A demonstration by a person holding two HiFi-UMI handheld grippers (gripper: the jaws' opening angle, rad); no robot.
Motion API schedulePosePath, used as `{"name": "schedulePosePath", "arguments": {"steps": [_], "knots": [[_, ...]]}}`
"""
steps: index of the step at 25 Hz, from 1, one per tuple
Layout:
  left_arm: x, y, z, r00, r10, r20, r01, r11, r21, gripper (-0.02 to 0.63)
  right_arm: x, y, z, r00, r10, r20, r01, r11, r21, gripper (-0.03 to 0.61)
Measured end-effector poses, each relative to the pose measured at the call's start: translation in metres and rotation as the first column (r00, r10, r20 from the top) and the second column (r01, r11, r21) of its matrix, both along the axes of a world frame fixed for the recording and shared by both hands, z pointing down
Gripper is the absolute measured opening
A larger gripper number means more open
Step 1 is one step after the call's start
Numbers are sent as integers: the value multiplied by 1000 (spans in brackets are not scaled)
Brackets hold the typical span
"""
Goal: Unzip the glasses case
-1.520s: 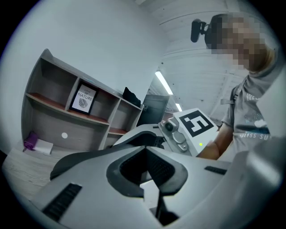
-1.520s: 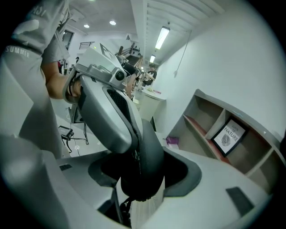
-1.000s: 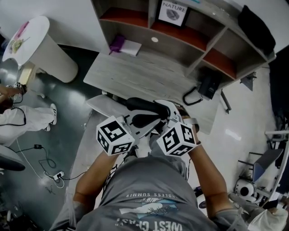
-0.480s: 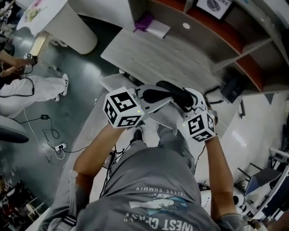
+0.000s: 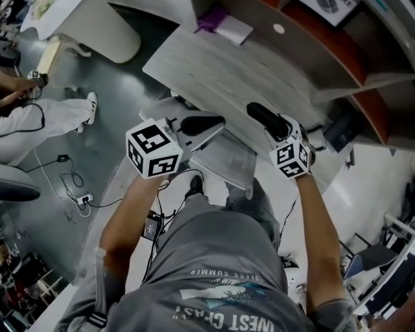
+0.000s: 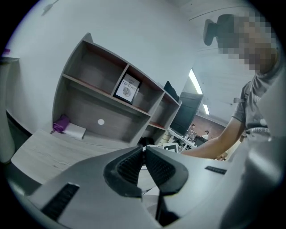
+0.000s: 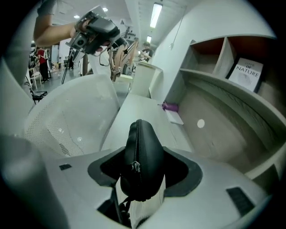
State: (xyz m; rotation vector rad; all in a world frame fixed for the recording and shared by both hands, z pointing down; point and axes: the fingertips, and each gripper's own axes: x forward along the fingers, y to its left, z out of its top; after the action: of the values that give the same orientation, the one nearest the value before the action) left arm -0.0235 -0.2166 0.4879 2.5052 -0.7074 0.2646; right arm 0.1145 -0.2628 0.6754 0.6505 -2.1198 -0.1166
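A black zipped glasses case point(image 7: 142, 156) stands edge-up between the pads of my right gripper point(image 7: 142, 166), its zipper pull point(image 7: 134, 167) facing the camera. In the head view the glasses case point(image 5: 262, 118) sticks out ahead of the right gripper point(image 5: 277, 130), over the near edge of the grey wooden desk point(image 5: 240, 78). My left gripper point(image 5: 202, 123) sits to the left of it, apart from the case. In the left gripper view the left gripper point(image 6: 144, 154) has its ribbed pads pressed together with nothing between them.
A purple object point(image 5: 211, 18) and a white notebook point(image 5: 233, 29) lie at the desk's back, under a shelf unit holding a framed print point(image 7: 246, 74). A white mesh chair point(image 7: 67, 120) stands left of the desk. A person in white trousers point(image 5: 39, 123) and floor cables point(image 5: 71, 194) are at the left.
The two grippers, close together before, have drawn apart. The right one has moved down toward the desk edge with the case; the left has shifted leftward.
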Motion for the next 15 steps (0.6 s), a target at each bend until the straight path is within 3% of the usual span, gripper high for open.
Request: {"name": "schedulePosePath", "arguments": {"steps": [7,12,15], "knots": [[-16,-12,22,999,-50,9,51,998,-49,2,15,-34,55,994,6,-111,-3,999,32,259],[-22,-15,29,998,-69,12,70,995,-71,2,19,-41,72,971,-66,-231,93,990,109,264],[-26,-14,28,997,-71,11,72,995,-67,2,16,-35,77,957,-116,-266,147,984,99,266]]}}
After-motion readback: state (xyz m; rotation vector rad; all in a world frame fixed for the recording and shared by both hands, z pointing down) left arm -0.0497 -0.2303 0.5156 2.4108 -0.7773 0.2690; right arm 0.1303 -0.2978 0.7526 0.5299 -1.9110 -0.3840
